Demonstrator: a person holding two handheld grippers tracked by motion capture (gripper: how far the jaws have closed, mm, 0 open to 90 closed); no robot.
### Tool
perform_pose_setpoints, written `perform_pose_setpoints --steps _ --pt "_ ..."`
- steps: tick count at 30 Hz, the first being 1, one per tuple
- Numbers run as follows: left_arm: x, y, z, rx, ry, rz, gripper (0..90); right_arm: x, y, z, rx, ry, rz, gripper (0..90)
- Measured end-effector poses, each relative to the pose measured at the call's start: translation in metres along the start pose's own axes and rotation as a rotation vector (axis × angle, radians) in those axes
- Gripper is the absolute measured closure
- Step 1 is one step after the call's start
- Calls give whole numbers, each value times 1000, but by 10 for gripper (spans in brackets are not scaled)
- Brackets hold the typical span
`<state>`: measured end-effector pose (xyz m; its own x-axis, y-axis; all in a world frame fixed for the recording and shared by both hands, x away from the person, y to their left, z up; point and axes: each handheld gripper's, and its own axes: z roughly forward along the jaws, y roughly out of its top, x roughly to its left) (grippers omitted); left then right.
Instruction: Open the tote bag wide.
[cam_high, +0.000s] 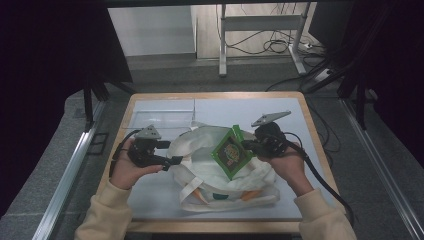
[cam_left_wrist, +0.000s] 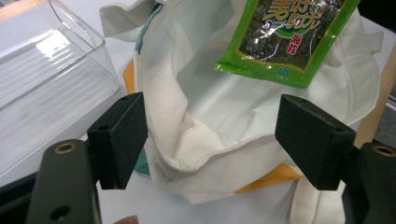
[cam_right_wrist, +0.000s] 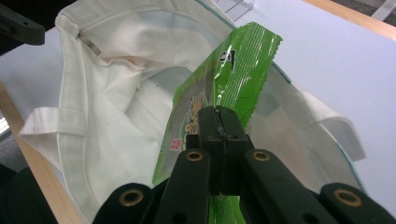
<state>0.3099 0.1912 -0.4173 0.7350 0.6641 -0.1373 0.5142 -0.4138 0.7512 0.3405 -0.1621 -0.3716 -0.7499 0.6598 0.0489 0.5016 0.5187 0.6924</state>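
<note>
Right gripper (cam_right_wrist: 219, 135): jaws are closed flat together on the edge of a glossy green foil snack packet (cam_right_wrist: 229, 79), seen at the lower centre of the right gripper view. The packet is held tilted above the open mouth of a cream-white cloth tote bag (cam_right_wrist: 116, 93). In the high view the right gripper (cam_high: 246, 145) is seen right of centre, with the packet (cam_high: 231, 152) at mid-frame over the bag (cam_high: 200, 145).

Left gripper (cam_left_wrist: 210, 135): jaws are spread wide, and the folded rim of the bag (cam_left_wrist: 205, 121) is seen between them; no pad is pressed on the cloth. In the high view the left gripper (cam_high: 175, 161) is placed at the bag's left edge.

Surroundings: a clear plastic rectangular tray (cam_left_wrist: 46, 74) is seen at the upper left of the left gripper view, just beside the bag. The bag is laid on a white mat on a wooden-edged table (cam_high: 300, 100). Orange patches are seen on the bag's lower side.
</note>
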Motion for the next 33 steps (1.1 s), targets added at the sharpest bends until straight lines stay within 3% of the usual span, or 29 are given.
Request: perform_pose_setpoints --steps 5,10,13,15,23,26,27,29,33 --pt "-6 9 2 1 -3 29 255 -1 1 -2 -8 5 -7 898" --pt "-15 28 9 2 -66 73 276 0 4 -5 -9 4 -23 898" --pt "-14 42 16 28 -98 110 278 2 6 -7 -11 5 -35 899" --pt "-15 50 23 25 -140 103 279 2 7 -9 -11 7 -39 899" --pt "-10 75 65 152 -290 152 288 1 10 -13 -19 15 -58 899" --pt "-7 81 78 194 -320 152 289 1 10 -14 -18 17 -66 899" --pt "-6 83 82 226 -323 184 289 1 10 -15 -19 16 -69 899" --pt "-9 85 93 244 -333 166 290 1 10 -14 -14 20 -76 899" --pt "-13 88 109 271 -340 171 290 3 9 -12 -14 23 -87 899"
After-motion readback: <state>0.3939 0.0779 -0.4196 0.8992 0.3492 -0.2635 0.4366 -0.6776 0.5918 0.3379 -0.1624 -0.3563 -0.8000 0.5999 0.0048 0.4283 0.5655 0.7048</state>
